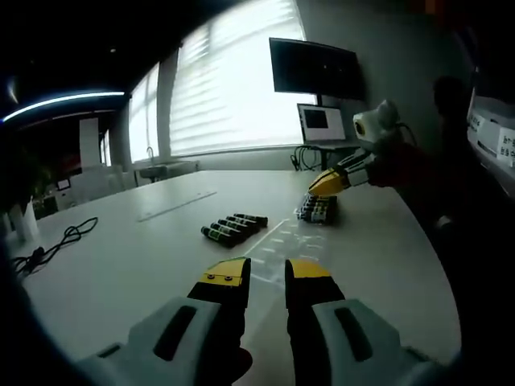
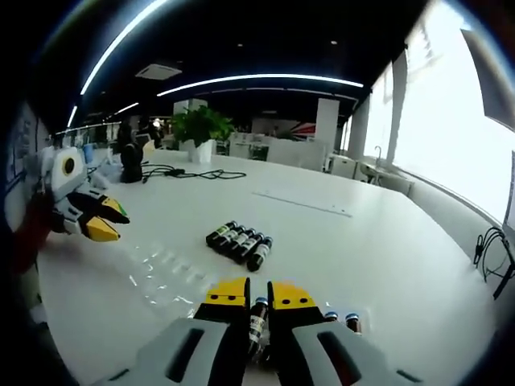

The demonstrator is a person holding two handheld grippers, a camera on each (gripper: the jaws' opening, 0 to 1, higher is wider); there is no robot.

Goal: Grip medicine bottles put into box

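Several dark medicine bottles [image 1: 233, 227] [image 2: 239, 241] lie in a row in the middle of the white table [image 1: 121, 265]. A clear plastic box [image 1: 283, 251] [image 2: 165, 277] rests flat beside them and is hard to make out. My right gripper [image 2: 257, 299] [image 1: 328, 183] is shut on a brown bottle [image 2: 257, 319] with a white label. It stands over a second cluster of bottles [image 1: 315, 211] [image 2: 339, 319]. My left gripper [image 1: 268, 272] [image 2: 107, 219] hovers open over the near side of the box, with nothing between its jaws.
A clear strip [image 1: 173, 205] [image 2: 302, 203] lies on the table beyond the row. A black cable [image 1: 48, 245] trails at one edge. A laptop [image 1: 322, 125] and a monitor [image 1: 314, 68] stand by the window. A potted plant [image 2: 199, 125] sits farther off.
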